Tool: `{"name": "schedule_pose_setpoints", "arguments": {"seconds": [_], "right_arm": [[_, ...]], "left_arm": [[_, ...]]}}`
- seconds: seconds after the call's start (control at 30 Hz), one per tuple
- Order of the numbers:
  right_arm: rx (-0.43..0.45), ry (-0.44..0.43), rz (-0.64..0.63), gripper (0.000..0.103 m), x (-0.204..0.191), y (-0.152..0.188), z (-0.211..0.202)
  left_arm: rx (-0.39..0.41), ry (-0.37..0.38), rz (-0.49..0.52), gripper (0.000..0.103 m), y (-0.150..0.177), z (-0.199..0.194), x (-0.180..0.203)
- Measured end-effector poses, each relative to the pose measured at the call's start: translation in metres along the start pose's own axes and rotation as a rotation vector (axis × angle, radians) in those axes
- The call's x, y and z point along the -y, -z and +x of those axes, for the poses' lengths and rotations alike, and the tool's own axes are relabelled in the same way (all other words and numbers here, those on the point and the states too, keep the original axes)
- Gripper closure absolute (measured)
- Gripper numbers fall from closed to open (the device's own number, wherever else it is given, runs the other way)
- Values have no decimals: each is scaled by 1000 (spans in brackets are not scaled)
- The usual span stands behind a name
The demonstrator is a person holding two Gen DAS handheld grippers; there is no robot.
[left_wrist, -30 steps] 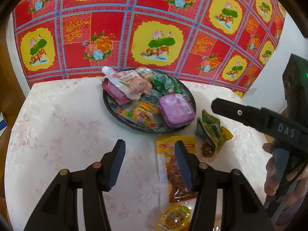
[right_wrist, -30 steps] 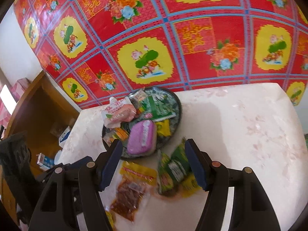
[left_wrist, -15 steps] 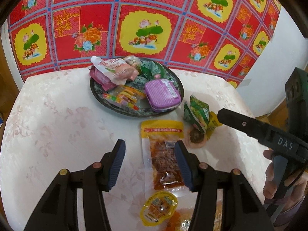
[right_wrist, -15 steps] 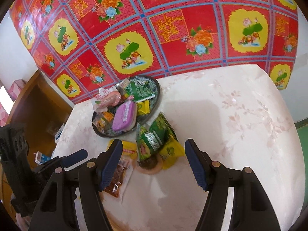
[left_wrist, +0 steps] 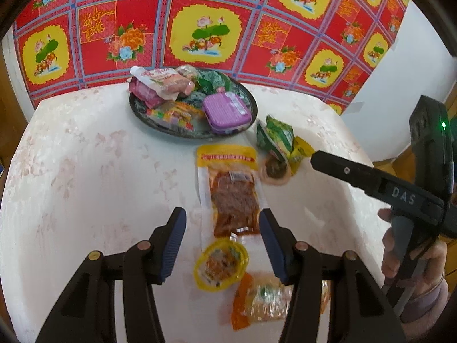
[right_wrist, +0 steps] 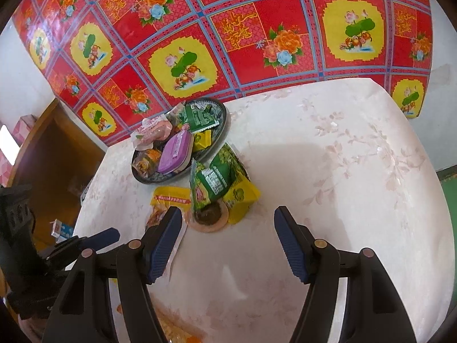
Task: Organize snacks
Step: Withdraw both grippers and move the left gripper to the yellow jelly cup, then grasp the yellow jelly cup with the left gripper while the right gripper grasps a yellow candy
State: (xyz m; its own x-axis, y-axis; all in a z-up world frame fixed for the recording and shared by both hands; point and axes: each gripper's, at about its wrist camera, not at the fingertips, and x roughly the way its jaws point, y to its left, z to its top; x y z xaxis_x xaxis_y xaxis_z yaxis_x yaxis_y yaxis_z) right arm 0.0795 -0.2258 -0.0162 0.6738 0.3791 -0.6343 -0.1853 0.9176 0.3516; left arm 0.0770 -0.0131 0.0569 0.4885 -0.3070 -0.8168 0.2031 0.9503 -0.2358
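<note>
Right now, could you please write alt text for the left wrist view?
The open left hand-held gripper hovers over a long yellow-topped snack packet on a pale floral table. Beyond it sits a dark plate piled with snacks.

Plate (left_wrist: 137, 110) of snacks behind jerky packet (left_wrist: 232, 191); green packets (left_wrist: 275, 137) right.

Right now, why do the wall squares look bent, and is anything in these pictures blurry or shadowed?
Left wrist view: the fisheye lens bows the patterned wall cloth, and the orange packet at the bottom looks smeared. Right wrist view: same bending, with a soft grey shadow lying across the table beside the green packets.
</note>
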Motion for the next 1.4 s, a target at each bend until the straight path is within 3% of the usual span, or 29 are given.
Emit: {"name": "schedule_pose_setpoints", "arguments": {"seconds": [0.67,0.93,1.0,1.4], "right_arm": [[-20,2,-7,34,-2,11,2],[-27,2,-6,34,-3,11,5],[-28,2,-9,34,-3,10,6],[-11,23,-43,34,-11,-8,16]], "left_arm": [[-59,-21,-5,47,31,1,-4],[-34,-24,52,48,33,5,6],[-25,-22,66,59,34,5,8],[14,-16,50,60,33,-2,0]]}}
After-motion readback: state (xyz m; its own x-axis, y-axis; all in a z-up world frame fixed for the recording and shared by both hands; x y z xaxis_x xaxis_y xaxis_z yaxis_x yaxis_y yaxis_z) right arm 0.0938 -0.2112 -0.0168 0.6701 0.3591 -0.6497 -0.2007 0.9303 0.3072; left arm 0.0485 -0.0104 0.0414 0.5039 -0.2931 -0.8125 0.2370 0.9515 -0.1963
